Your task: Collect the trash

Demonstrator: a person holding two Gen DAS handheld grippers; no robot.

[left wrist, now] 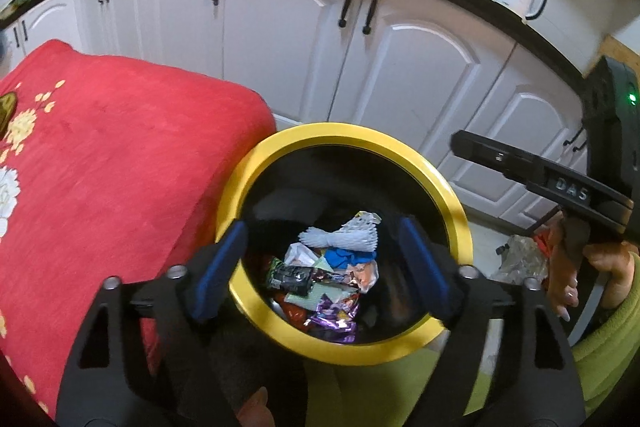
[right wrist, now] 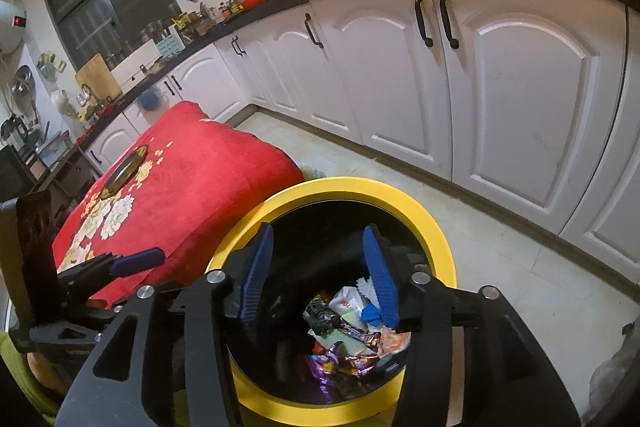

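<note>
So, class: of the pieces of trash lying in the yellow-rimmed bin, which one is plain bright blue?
The small crumpled blue scrap near the middle of the bin, just below the white pleated paper. The wrappers around it are printed, dark, purple or orange.

Left gripper (left wrist: 320, 259) was black with 2 blue ribbed pads (left wrist: 218, 273), silver round screws (left wrist: 177, 271) sat on its frame, right gripper (right wrist: 320, 273) looked alike, "DAS" lettering, green light (left wrist: 632, 97), lime-green sleeve (left wrist: 612, 339), bare-skinned hand (left wrist: 568, 275).

Tiled floor (right wrist: 500, 247) carries yellow-rimmed bin (right wrist: 436, 227), w/ red-cloth table (right wrist: 208, 183) touching it; crumpled clear bag (left wrist: 520, 261) nearby.
</note>
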